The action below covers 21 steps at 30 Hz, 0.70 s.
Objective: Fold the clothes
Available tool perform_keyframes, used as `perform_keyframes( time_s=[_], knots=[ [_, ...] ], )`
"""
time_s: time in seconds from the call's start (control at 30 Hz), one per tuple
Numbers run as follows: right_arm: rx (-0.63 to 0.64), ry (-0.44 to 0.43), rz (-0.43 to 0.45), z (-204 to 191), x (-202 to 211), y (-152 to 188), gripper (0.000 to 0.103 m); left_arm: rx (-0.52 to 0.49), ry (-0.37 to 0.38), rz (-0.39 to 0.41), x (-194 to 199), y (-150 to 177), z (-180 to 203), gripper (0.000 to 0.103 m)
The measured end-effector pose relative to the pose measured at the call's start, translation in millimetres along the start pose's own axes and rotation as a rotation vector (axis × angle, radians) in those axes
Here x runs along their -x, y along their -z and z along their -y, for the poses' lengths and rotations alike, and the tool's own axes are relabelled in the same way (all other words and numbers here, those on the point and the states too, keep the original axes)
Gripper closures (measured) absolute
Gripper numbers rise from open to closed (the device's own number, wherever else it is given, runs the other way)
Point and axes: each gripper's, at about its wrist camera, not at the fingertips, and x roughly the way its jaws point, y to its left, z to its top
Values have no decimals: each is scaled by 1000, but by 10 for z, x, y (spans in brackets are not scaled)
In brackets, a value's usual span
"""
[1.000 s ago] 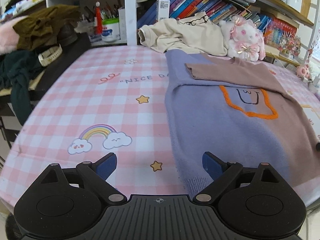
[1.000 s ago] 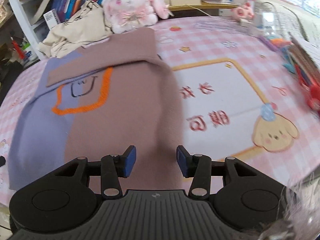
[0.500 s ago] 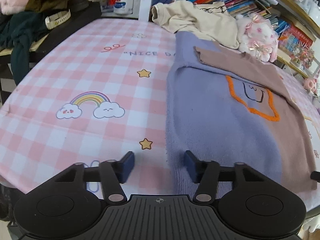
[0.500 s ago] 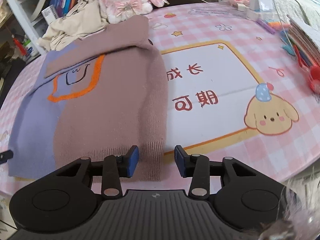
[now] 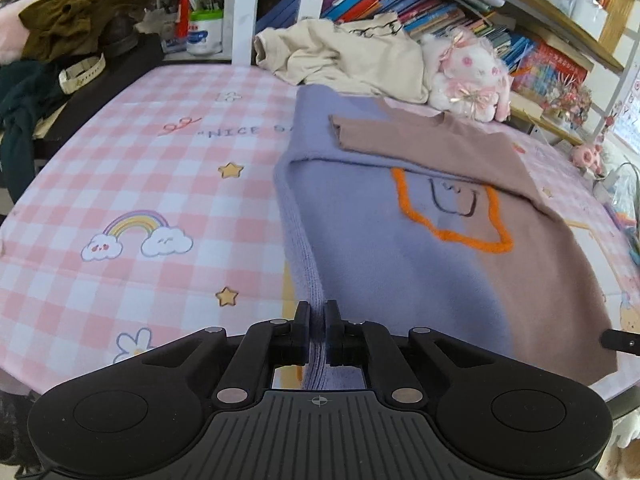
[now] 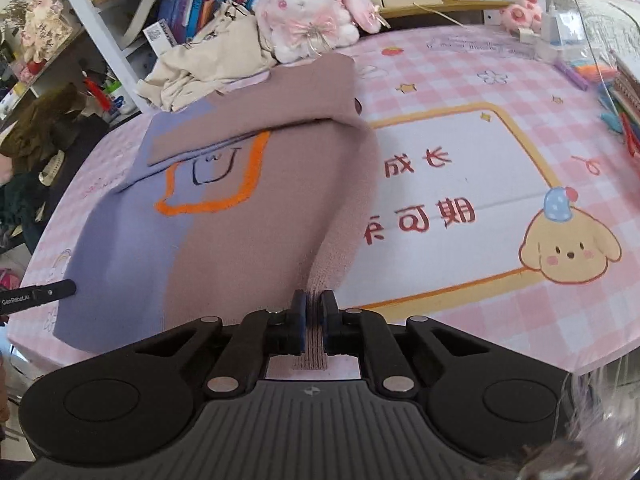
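A two-tone sweater [image 5: 400, 260], lilac on one half and mauve-brown on the other with an orange outline on its chest, lies flat on the pink checked tablecloth [image 5: 120, 160], with one sleeve folded across it. My left gripper [image 5: 317, 320] is closing on the lilac hem corner, and the fabric is pinched into a ridge between its pads. In the right wrist view the sweater [image 6: 240, 240] is gripped at the brown hem corner by my right gripper [image 6: 314, 312], whose jaws are closing too. Each view shows the other gripper's tip at the sweater's far edge.
A crumpled cream garment [image 5: 352, 56] and a white plush rabbit [image 5: 468, 76] lie just beyond the sweater's collar, before packed bookshelves. Dark clothes [image 5: 60, 20] are piled off the table's left side. Pens and a clear box [image 6: 592, 72] crowd the right edge.
Both grippers' jaws have gone from wide apart to pinched on the sweater's two hem corners. The fabric at each corner now stands up in a ridge.
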Motion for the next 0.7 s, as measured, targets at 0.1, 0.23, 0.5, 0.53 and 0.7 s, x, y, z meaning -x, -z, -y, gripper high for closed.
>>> perform_keyframes(
  time_s=[0.1, 0.23, 0.5, 0.53, 0.7],
  knots=[
    [-36, 6, -20, 52, -47, -1, 86, 50, 6, -25, -37, 27, -105, 70],
    [-61, -1, -28, 93, -92, 9, 75, 85, 16, -36, -52, 75, -199, 52],
    [-144, 30, -31, 217, -185, -11, 76, 118, 36, -47, -157, 72, -279, 53],
    [-148, 33, -30, 219, -193, -22, 76, 119, 39, -47, -165, 63, -286, 54],
    [-112, 42, -49, 106, -260, -96, 92, 86, 40, -79, -229, -4, -255, 99]
  ],
)
